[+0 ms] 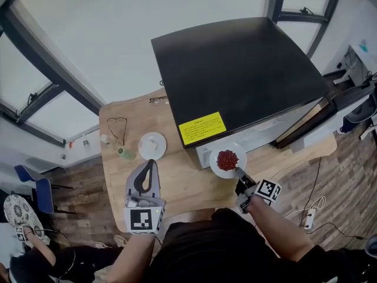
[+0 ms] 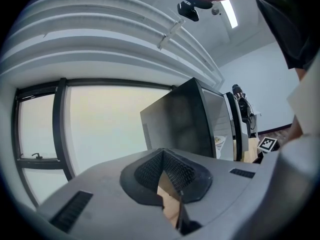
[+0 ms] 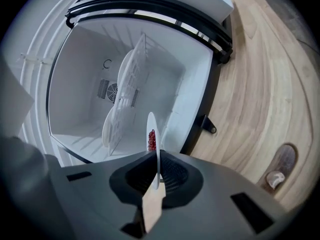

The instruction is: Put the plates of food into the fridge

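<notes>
A white plate (image 1: 227,160) with a heap of red food (image 1: 227,158) hangs just in front of the black fridge (image 1: 235,69), below its yellow label. My right gripper (image 1: 240,173) is shut on the plate's near rim. In the right gripper view the plate (image 3: 151,126) stands edge-on between the jaws, facing the open white fridge interior (image 3: 85,84), where a white plate (image 3: 110,126) lies by the wire shelf (image 3: 134,79). My left gripper (image 1: 152,163) hovers over the table with its tips together and nothing held. Another white plate (image 1: 152,145) sits on the table ahead of it.
The fridge door (image 1: 318,119) stands swung open to the right. On the wooden table (image 1: 182,181) lie spectacles (image 1: 116,125), a small green bottle (image 1: 125,152) and a second pair of spectacles (image 1: 158,101). Cables and a power strip (image 1: 309,217) lie on the floor at right.
</notes>
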